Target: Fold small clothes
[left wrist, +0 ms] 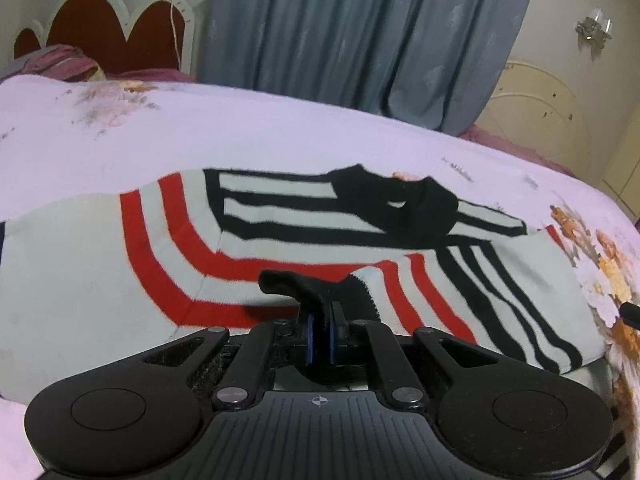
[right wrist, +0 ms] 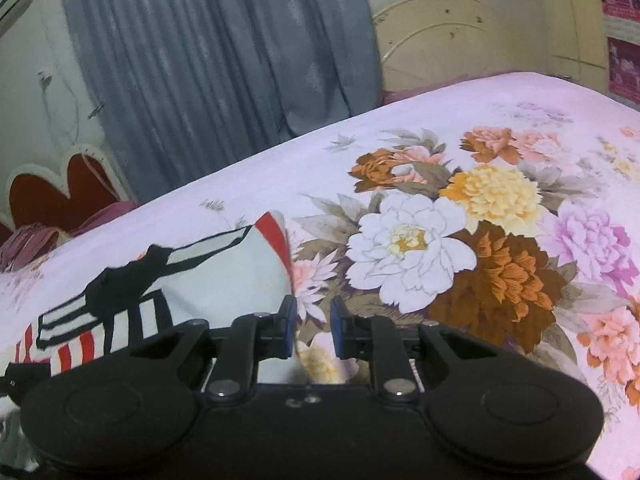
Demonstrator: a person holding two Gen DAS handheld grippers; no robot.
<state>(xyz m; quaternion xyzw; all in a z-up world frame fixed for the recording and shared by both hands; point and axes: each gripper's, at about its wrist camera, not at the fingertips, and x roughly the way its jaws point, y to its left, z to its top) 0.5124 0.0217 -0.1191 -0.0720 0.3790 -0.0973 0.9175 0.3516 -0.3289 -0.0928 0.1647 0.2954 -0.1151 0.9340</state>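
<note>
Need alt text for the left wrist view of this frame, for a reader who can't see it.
The left gripper has its jaws shut on a black cuff of a white sweater with red and black stripes, spread flat on a bed sheet printed with flowers. Behind the bed hang grey-blue curtains, with a red headboard at far left.
</note>
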